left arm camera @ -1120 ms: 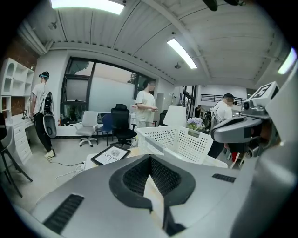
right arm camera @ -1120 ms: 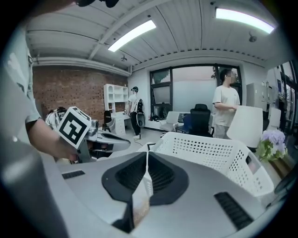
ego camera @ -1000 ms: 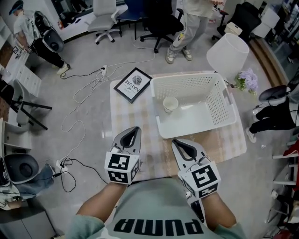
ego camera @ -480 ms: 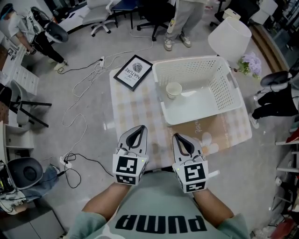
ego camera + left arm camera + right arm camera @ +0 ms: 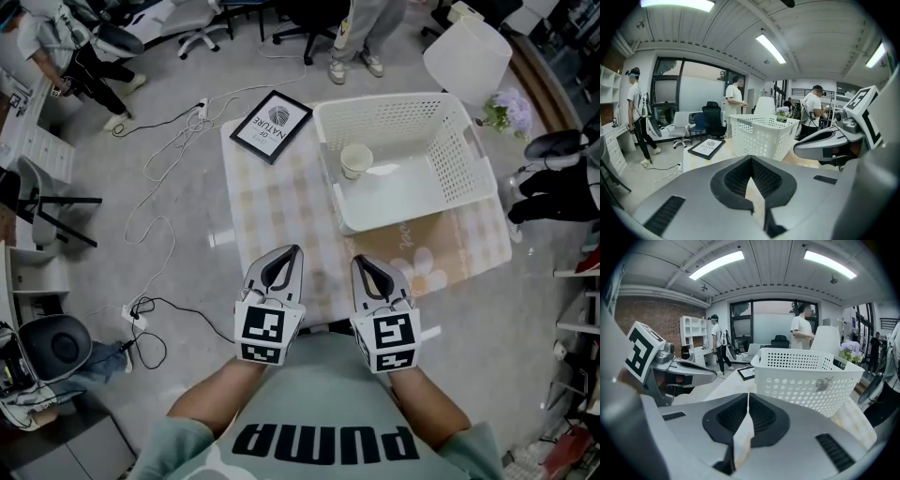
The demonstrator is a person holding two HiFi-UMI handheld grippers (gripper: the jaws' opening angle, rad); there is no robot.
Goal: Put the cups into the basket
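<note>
A white perforated basket (image 5: pixel 441 178) stands on the far right part of the small table, and one pale paper cup (image 5: pixel 356 160) stands upright inside it by its left wall. Both grippers hover side by side over the table's near edge, well short of the basket. My left gripper (image 5: pixel 297 249) is shut with nothing in it, and so is my right gripper (image 5: pixel 355 260). The left gripper view shows its jaws (image 5: pixel 751 157) pressed together, the basket (image 5: pixel 761 136) ahead. In the right gripper view the right gripper (image 5: pixel 748 394) is shut too, facing the basket (image 5: pixel 806 380). The cup is hidden in both gripper views.
A checked cloth covers the table (image 5: pixel 272 211). A black framed picture (image 5: pixel 272 127) lies at its far left corner. A white lamp shade (image 5: pixel 467 56) and purple flowers (image 5: pixel 506 112) stand beyond the basket. Cables (image 5: pixel 169 187) trail on the floor at left; people and office chairs stand around.
Both grippers have sunk and drawn closer together near the table's front edge. Their jaws have stayed shut. The cup and basket have not moved.
</note>
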